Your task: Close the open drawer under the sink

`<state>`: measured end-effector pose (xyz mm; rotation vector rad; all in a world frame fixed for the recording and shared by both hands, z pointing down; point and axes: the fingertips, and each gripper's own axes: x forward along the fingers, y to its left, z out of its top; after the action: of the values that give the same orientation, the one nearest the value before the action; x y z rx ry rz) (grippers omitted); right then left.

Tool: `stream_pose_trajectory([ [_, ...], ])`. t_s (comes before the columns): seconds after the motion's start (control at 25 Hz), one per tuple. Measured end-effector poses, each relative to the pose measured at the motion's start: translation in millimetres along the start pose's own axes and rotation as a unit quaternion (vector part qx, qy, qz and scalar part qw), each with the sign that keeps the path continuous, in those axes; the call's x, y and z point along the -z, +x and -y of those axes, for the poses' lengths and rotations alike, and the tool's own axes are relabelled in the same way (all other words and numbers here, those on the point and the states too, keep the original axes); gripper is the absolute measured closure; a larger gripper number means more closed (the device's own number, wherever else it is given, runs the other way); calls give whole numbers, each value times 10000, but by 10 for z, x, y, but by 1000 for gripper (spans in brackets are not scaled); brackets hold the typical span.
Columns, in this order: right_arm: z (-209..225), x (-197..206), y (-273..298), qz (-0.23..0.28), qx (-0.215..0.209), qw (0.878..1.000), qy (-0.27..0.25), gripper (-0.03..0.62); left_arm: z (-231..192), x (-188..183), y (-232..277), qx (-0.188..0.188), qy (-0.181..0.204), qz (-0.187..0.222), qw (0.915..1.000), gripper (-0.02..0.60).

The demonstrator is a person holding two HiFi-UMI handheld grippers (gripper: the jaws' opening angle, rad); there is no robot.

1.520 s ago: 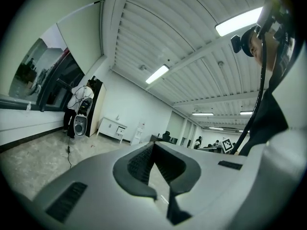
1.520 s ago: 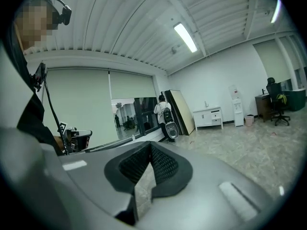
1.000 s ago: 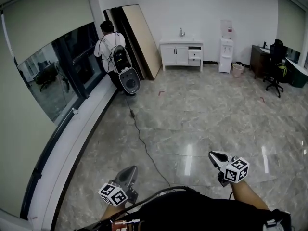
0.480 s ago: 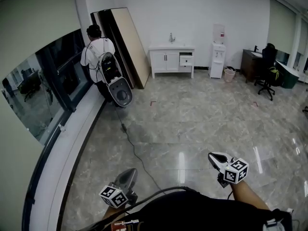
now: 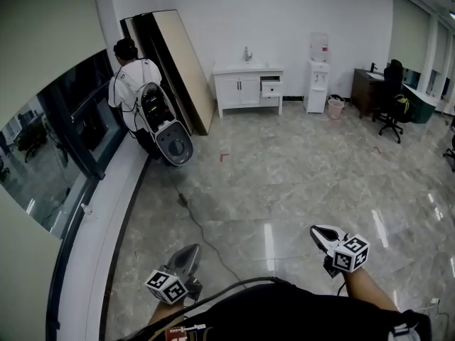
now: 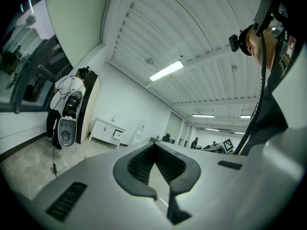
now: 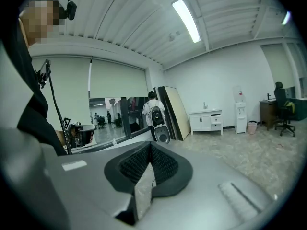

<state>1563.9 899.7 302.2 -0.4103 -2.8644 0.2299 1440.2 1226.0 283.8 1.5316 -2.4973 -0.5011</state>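
Left gripper [image 5: 192, 250]: smooth grey shell with a black-and-white marker cube; its ribbed dark pads [image 6: 139, 164] meet at the tip with nothing between them; held low at the near edge
Right gripper [image 5: 318, 230]: same grey shell and cube; jaws pressed together and empty; ribbed pads [image 7: 160, 164] form a narrow wedge
Floor [image 5: 298, 169]: glossy grey marble-pattern tiles with streaks of reflected ceiling light
Cable [image 5: 202, 222]: thin, dark, winding across the tiles toward the window side
Person [image 5: 131, 84]: stands at the dark glass wall on the left in a white top, beside a rounded grey-and-black machine [image 5: 170, 137]
Panel [image 5: 181, 62]: tall flat board, pale face and dark edge, leaning against the far wall
Cabinet [image 5: 238, 91]: white, boxy, at the far wall, with a sink top and metal tap [image 5: 247, 52]
Drawer [image 5: 271, 88]: white, rectangular, upper right of the cabinet, standing pulled out; well apart from both grippers
Water dispenser [image 5: 317, 84]: slim white column just right of the cabinet; a small bin [image 5: 335, 106] beside it
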Motion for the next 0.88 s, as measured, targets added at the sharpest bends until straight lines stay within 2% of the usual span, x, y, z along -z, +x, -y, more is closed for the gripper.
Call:
stream_pose_trajectory([
  [0.16,351,5,192,-43,76,9999,125,592,-129,53,316,50,39,-190,9998,583],
  [0.36,920,-145,597,5,-142,9998,126,592,-370,7,861,-171,89,-195,9996,583],
  [0.6,2133,-487,762,26,-269,9995,144,592,-272,-57,2084,-320,47,19,9995,583],
  [0.8,3061,-832,830,130,-408,9991,-58,592,-145,-173,3025,-431,146,206,9988,583],
  [0.88,3361,-913,885,164,-399,9991,-35,592,-111,-158,3334,-443,143,163,9988,583],
])
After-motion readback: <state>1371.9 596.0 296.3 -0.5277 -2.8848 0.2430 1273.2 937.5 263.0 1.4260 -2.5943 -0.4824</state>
